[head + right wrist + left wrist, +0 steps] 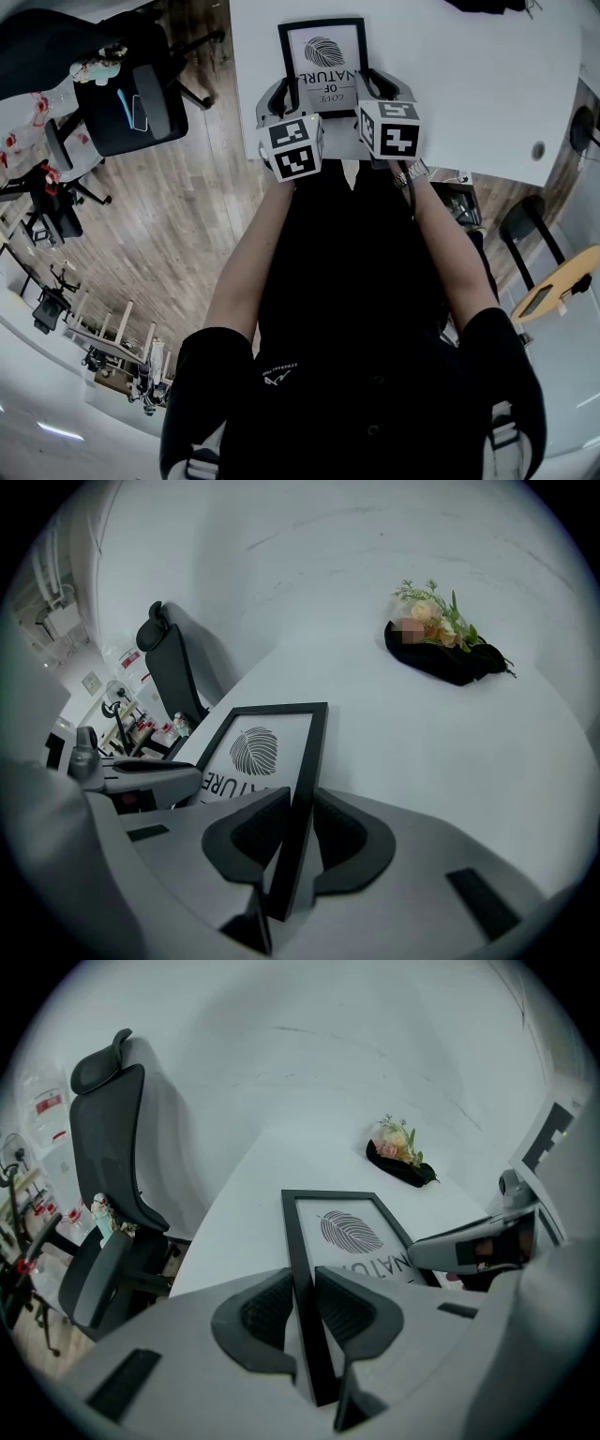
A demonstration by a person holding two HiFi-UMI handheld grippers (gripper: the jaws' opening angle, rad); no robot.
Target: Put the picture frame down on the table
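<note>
We hold the one picture frame (323,58) by both long sides, the left gripper (302,1309) clamped on its left rail and the right gripper (294,834) on its right rail, probably so that it goes down level. It sits print-up, low over the near part of the table (487,84); we cannot tell whether it touches. We count one frame, two grippers and one bunch of flowers (439,641), well apart.
</note>
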